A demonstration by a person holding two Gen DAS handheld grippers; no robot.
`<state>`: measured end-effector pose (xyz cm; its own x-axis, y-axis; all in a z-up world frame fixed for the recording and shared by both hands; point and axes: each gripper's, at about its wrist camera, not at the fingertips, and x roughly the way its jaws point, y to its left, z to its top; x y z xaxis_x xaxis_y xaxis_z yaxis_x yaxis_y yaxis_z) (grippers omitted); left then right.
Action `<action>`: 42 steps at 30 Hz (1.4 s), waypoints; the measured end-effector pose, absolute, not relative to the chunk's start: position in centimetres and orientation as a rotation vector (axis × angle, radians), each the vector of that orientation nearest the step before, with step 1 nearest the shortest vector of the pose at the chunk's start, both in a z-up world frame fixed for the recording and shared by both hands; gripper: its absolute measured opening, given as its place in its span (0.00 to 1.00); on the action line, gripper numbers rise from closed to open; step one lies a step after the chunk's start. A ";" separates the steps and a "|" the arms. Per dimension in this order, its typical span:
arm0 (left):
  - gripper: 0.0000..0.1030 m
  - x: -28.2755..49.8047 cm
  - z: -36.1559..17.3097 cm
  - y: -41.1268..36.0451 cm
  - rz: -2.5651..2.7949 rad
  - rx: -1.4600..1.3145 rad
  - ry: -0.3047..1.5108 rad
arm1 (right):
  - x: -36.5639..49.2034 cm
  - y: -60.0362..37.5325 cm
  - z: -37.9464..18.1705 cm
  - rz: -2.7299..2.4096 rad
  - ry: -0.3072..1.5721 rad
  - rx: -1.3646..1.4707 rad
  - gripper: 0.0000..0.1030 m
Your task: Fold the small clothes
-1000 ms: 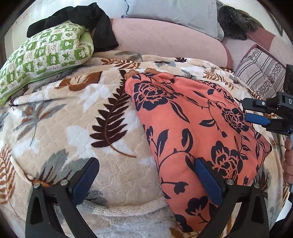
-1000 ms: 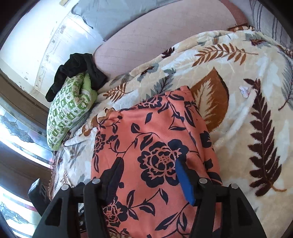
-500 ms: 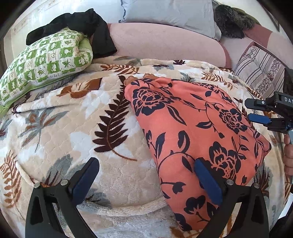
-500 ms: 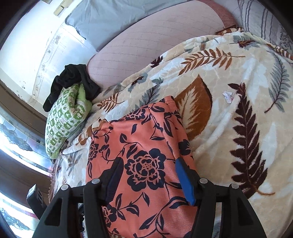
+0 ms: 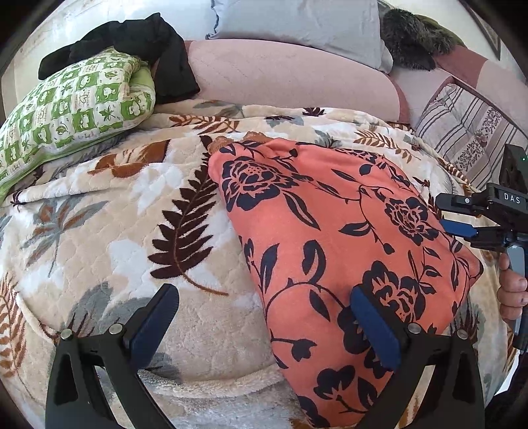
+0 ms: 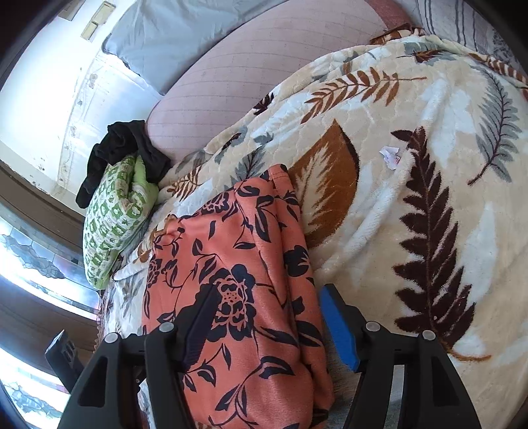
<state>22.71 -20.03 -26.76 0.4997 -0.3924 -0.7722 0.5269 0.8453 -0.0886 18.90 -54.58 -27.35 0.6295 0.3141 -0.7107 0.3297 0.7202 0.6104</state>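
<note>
An orange garment (image 5: 333, 237) with a dark flower print lies folded flat on a leaf-patterned blanket (image 5: 109, 231) that covers the bed. In the right wrist view the garment (image 6: 237, 280) shows stacked layers along its right edge, where the folds lie one on another.

The left claw (image 5: 264, 326) hangs over the garment's near left edge. Its jaws stand wide apart and grip nothing: the right finger (image 5: 376, 330) is over the orange cloth, the left finger (image 5: 151, 326) is over the bare blanket well left of the garment, and the garment's left edge runs between them.

The right claw (image 6: 267, 323) is at the garment's near right side. Its jaws are opening, with the garment's folded right edge between them; the left finger (image 6: 194, 323) lies over the flower print, and the right finger (image 6: 340, 326) stands just beside the garment's edge, over the blanket. The pads do not press on the cloth. In the left wrist view the right claw (image 5: 458, 217) shows at the garment's far right side, with the person's hand (image 5: 511, 293) on its grip.

Beyond the garment, a green and white patterned pillow (image 5: 66, 112) lies to its upper left, with a black piece of clothing (image 5: 132, 43) draped over the pillow. A pink bolster (image 5: 280, 79) lies across the bed behind the garment, and a grey pillow (image 5: 297, 23) rests behind that. On the blanket to the right of the garment lies a small scrap of paper (image 6: 389, 155).
</note>
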 end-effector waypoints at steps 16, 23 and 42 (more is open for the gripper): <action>1.00 22.9 -27.1 -20.3 -0.561 0.165 0.894 | 19.1 -54.2 -28.7 -0.012 0.955 0.796 0.67; 1.00 23.3 -27.4 -19.8 -0.631 0.089 0.944 | 19.4 -54.6 -30.1 0.031 0.952 0.829 0.67; 1.00 24.1 -29.6 -20.6 -0.889 -0.223 1.084 | 20.8 -50.5 -32.1 0.216 0.956 0.868 0.77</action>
<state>24.07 -20.55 -29.56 0.1714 -0.7210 -0.6714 0.5174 0.6458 -0.5614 20.82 -50.51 -32.06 0.5843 0.5180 -0.6247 0.1997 0.6543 0.7294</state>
